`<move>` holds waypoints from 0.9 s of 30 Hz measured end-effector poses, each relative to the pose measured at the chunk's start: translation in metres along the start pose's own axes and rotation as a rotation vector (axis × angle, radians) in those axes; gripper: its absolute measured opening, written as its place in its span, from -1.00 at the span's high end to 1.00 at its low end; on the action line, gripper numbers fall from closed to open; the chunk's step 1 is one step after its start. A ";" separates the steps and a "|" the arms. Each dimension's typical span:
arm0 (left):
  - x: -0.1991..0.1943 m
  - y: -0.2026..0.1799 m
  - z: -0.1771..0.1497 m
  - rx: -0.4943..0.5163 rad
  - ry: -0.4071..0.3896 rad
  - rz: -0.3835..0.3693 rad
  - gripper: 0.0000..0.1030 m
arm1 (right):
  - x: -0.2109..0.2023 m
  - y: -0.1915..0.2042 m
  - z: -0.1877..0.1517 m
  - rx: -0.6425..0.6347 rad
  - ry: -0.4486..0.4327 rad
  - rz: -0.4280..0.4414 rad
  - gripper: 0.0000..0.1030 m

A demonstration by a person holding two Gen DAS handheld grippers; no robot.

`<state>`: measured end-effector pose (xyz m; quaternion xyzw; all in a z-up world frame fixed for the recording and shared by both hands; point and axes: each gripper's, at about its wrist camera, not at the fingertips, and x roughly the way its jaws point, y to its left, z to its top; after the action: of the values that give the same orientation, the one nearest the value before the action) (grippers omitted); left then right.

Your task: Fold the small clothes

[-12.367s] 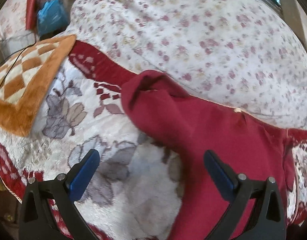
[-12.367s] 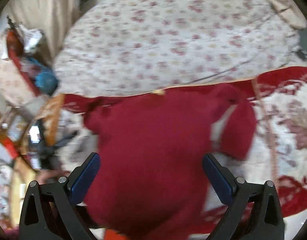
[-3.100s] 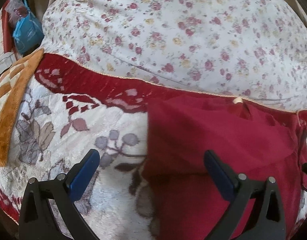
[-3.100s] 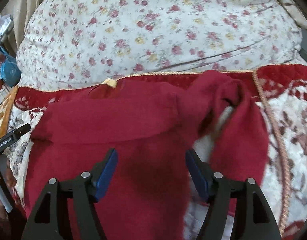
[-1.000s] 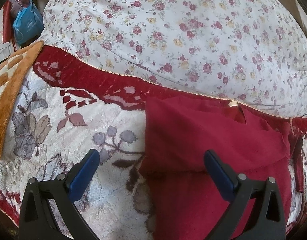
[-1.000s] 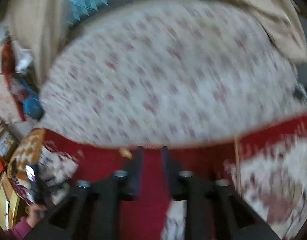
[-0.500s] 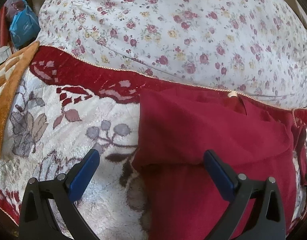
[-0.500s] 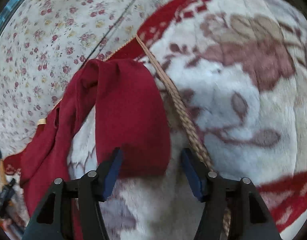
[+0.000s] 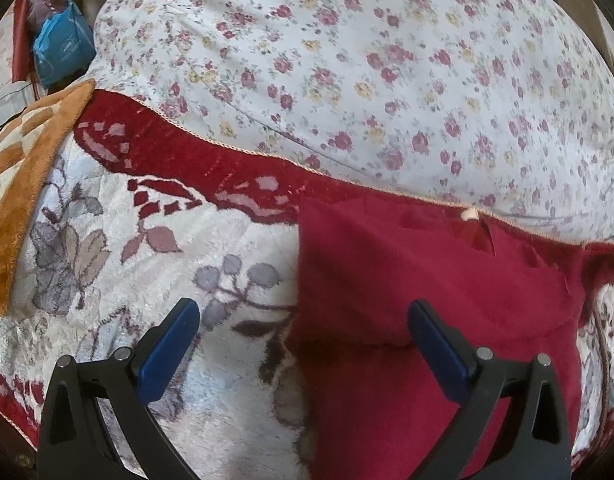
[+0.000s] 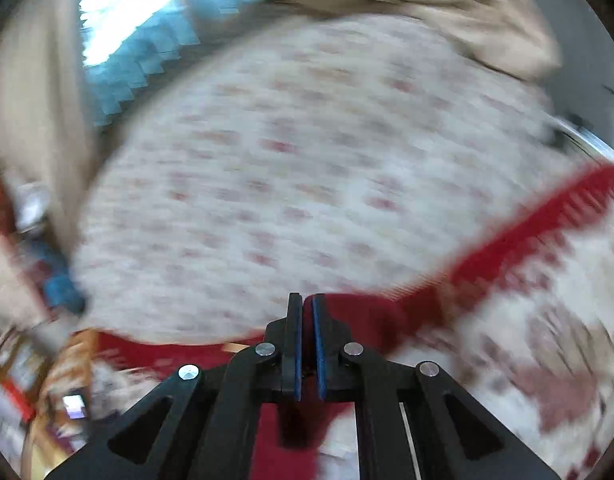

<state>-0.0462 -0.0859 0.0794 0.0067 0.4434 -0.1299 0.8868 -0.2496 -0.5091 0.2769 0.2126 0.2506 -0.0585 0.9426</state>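
A dark red small garment (image 9: 419, 280) lies on a plush cream-and-red blanket (image 9: 147, 272), its left sleeve folded in over the body. My left gripper (image 9: 303, 320) is open and empty, hovering over the garment's left edge. In the blurred right wrist view my right gripper (image 10: 307, 312) is shut, with red cloth of the garment (image 10: 363, 316) hanging around and below its blue pads (image 10: 295, 340); it appears to hold the right sleeve, lifted off the blanket.
A floral-print quilt (image 9: 387, 80) lies behind the blanket. An orange checked blanket (image 9: 23, 168) is at the left, with a blue bag (image 9: 63, 48) beyond it. Beige cloth (image 10: 447, 8) and a window are at the far back.
My right gripper has shut on the right sleeve and swung up fast, blurring its view. My left gripper stays open, nearly still over the garment.
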 end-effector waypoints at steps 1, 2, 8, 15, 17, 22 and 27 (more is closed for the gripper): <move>-0.002 0.003 0.002 -0.011 -0.007 -0.001 -1.00 | 0.011 0.023 0.008 -0.039 0.029 0.061 0.88; -0.004 0.007 0.004 -0.025 -0.014 -0.001 -1.00 | 0.025 0.047 0.013 -0.082 0.066 0.117 0.88; -0.010 0.029 0.013 -0.090 -0.046 0.005 -1.00 | 0.143 0.179 -0.029 -0.272 0.298 0.283 0.88; -0.005 0.048 0.022 -0.137 -0.063 -0.023 -1.00 | 0.306 0.233 -0.139 -0.299 0.656 0.282 0.47; -0.002 0.051 0.023 -0.155 -0.051 -0.032 -1.00 | 0.310 0.221 -0.143 -0.274 0.658 0.269 0.30; 0.014 0.042 0.022 -0.159 -0.009 -0.029 -1.00 | 0.247 0.146 -0.128 -0.268 0.521 0.171 -0.22; 0.037 0.029 0.018 -0.126 0.066 0.044 -1.00 | 0.178 0.035 -0.139 -0.270 0.416 -0.172 -0.22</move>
<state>-0.0041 -0.0690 0.0576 -0.0351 0.4795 -0.0817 0.8730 -0.1502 -0.4181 0.0928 0.0702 0.4619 -0.0593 0.8822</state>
